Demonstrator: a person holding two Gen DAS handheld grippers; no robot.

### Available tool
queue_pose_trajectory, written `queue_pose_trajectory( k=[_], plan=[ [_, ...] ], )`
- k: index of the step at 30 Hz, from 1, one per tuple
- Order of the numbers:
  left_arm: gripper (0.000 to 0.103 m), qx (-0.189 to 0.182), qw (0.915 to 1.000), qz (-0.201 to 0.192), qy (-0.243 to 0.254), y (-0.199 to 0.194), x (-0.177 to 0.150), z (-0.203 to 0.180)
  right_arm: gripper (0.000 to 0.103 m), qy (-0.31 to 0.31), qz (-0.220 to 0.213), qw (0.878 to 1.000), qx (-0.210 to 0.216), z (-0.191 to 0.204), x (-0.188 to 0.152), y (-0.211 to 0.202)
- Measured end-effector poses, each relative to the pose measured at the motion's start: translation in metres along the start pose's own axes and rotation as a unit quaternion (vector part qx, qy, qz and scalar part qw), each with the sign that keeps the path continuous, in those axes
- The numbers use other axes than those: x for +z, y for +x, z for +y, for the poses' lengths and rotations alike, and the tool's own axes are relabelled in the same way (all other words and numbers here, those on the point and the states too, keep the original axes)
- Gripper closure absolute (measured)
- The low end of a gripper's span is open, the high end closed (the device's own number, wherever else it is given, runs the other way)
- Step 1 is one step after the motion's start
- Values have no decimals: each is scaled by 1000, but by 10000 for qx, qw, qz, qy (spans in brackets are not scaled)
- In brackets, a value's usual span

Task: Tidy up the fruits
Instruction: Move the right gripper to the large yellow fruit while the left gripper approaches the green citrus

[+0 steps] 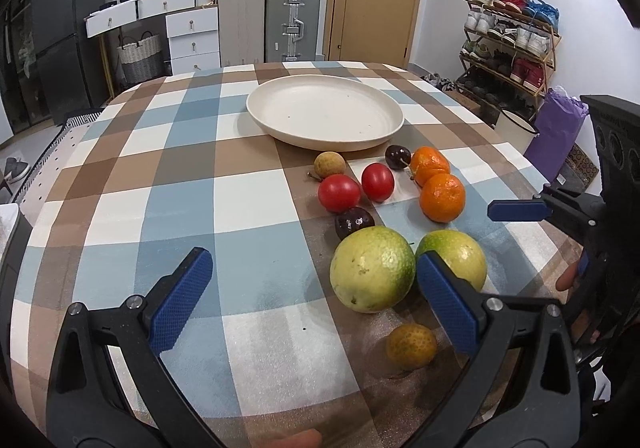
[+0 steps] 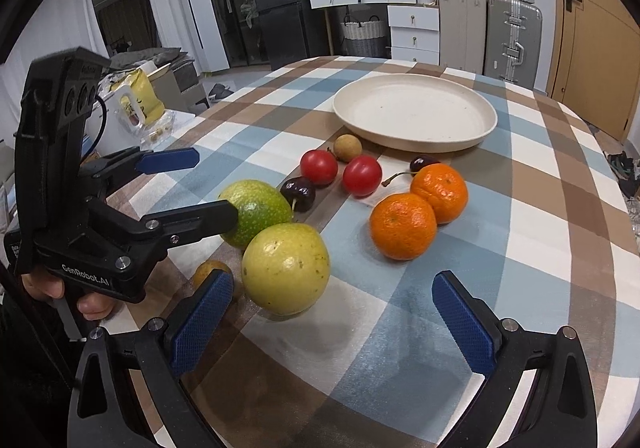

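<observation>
Both my claws gape wide, holding nothing: left claw [image 1: 314, 298], right claw [image 2: 334, 322]. Fruits lie loose on the checked worktop [image 1: 256, 208]; cream plate [image 1: 324, 116] beyond.

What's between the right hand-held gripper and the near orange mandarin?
Nothing visible. The right hand-held gripper is open, with bare tablecloth up to the near mandarin. The yellow-green fruit sits to its left, off that line.

Even indoor light, soft shadows, fisheye-warped edges, corners seemingly vignetted.
</observation>
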State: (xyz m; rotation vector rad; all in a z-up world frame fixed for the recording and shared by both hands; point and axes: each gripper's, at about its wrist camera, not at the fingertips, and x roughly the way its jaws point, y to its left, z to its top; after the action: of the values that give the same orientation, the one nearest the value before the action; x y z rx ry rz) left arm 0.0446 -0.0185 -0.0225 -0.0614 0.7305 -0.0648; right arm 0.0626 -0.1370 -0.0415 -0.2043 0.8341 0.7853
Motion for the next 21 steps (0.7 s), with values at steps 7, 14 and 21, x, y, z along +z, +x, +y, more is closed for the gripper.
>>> queue_pose_trajectory(
  k=[7, 14, 21],
  plan=[
    [4, -145, 9997, 180, -24, 11, 3, 2, 6, -94, 154, 9998, 16, 5, 1, 9],
    [16, -442, 9986, 281, -24, 16, 4, -3, 14, -174, 287, 9994, 14, 9, 4, 18],
    [35, -936, 9944, 435, -241, 25, 4, -3, 23, -115, 393, 9991, 74, 6, 4, 22]
  ],
)
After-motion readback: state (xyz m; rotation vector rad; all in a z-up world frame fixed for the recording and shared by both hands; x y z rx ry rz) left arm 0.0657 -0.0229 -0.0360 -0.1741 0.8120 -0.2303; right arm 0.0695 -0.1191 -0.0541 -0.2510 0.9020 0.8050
